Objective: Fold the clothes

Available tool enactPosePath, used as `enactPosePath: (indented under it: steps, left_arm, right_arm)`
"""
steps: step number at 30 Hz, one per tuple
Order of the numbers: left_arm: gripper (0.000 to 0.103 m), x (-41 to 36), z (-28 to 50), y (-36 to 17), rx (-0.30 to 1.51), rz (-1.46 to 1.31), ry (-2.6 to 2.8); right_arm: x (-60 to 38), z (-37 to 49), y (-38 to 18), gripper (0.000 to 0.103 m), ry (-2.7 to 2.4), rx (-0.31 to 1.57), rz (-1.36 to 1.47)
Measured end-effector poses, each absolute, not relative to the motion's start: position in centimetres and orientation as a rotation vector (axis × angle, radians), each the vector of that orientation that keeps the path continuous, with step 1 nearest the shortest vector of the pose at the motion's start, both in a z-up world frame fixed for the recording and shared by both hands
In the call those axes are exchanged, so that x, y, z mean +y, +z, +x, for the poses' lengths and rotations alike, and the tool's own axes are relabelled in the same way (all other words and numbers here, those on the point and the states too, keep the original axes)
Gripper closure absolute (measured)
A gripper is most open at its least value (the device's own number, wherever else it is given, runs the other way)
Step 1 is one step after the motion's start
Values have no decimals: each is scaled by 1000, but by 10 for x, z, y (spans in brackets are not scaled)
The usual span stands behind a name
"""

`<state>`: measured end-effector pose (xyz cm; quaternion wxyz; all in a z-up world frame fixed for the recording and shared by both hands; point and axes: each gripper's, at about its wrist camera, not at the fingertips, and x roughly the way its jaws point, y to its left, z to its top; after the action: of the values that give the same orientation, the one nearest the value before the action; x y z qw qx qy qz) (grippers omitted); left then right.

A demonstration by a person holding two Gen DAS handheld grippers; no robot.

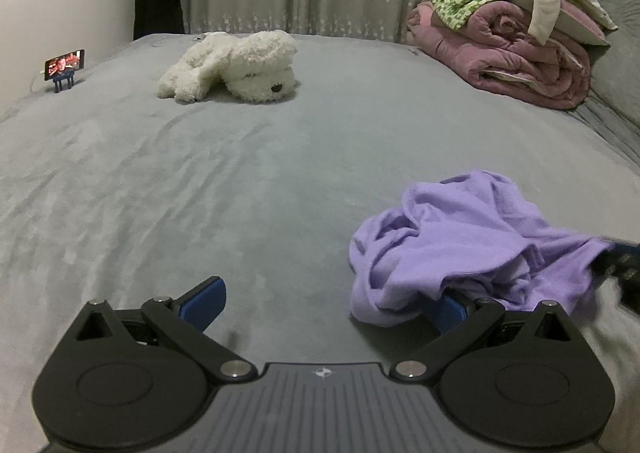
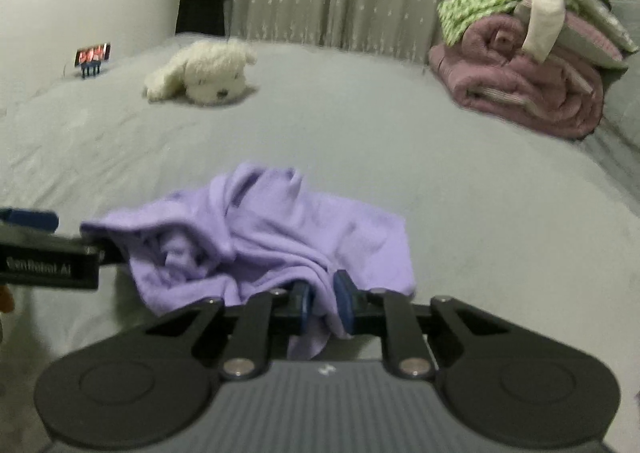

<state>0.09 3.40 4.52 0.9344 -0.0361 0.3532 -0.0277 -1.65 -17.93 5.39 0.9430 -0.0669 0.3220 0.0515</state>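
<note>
My right gripper [image 2: 323, 303] pinches the crumpled purple garment [image 2: 272, 237], bunched near on the bed [image 2: 480, 189]; my left gripper [image 1: 320, 303] gapes, empty. I judge it needs spreading flat next.

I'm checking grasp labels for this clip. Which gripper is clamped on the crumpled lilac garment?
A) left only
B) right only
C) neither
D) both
B: the right gripper has its blue pads closed on a fold of the crumpled lilac garment, while the left gripper is spread wide open beside the cloth.
</note>
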Motion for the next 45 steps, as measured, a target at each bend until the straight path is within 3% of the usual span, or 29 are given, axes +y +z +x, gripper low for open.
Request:
enactPosePath:
  steps: [10, 12, 14, 17, 21, 22, 24, 25, 26, 27, 29, 33, 35, 38, 42, 44, 45]
  left_arm:
    - [0, 54, 4, 49, 727, -204, -67]
    - [0, 50, 4, 47, 748, -204, -115]
    - [0, 44, 3, 45, 752, -197, -146]
    - [0, 39, 4, 44, 763, -218, -194]
    - [0, 33, 8, 39, 772, -211, -199]
    - [2, 30, 9, 38, 765, -194, -200]
    - [16, 24, 9, 37, 744, -160, -211]
    - [31, 21, 9, 39, 734, -149, -228]
    - [48, 18, 9, 40, 727, -149, -253]
    - [56, 17, 9, 41, 723, -153, -278]
    - [93, 17, 9, 44, 726, -175, -307]
    - [95, 24, 1, 57, 664, -232, -341]
    - [95, 26, -8, 67, 612, -263, -372]
    - [95, 23, -20, 79, 570, -293, -439]
    - [95, 8, -39, 91, 515, -257, -563]
    - [95, -8, -52, 94, 503, -177, -669]
    - [95, -18, -61, 94, 500, -128, -727]
  right_arm:
    - [-216, -18, 80, 88, 56, 603, -90]
    - [-223, -18, 85, 82, 48, 597, -79]
    - [-226, -20, 85, 57, 60, 599, -85]
    - [-211, -23, 81, 49, 101, 612, -149]
    - [-201, -25, 77, 45, 145, 635, -182]
    - [-201, -24, 76, 42, 154, 645, -182]
    - [-199, -23, 72, 29, 170, 671, -181]
    - [-199, -23, 69, 18, 179, 688, -181]
    - [-198, -22, 68, 17, 195, 702, -170]
    - [-197, -22, 67, 17, 213, 715, -157]
    - [-196, -21, 65, 17, 244, 736, -131]
    - [-197, -21, 64, 22, 239, 745, -134]
    - [-204, -19, 66, 35, 238, 765, -82]
    - [-217, -17, 71, 45, 243, 784, 30]
    - [-230, -18, 80, 41, 240, 777, 123]
    - [-238, -18, 83, 23, 253, 784, 184]
    - [-243, -18, 85, 20, 267, 787, 223]
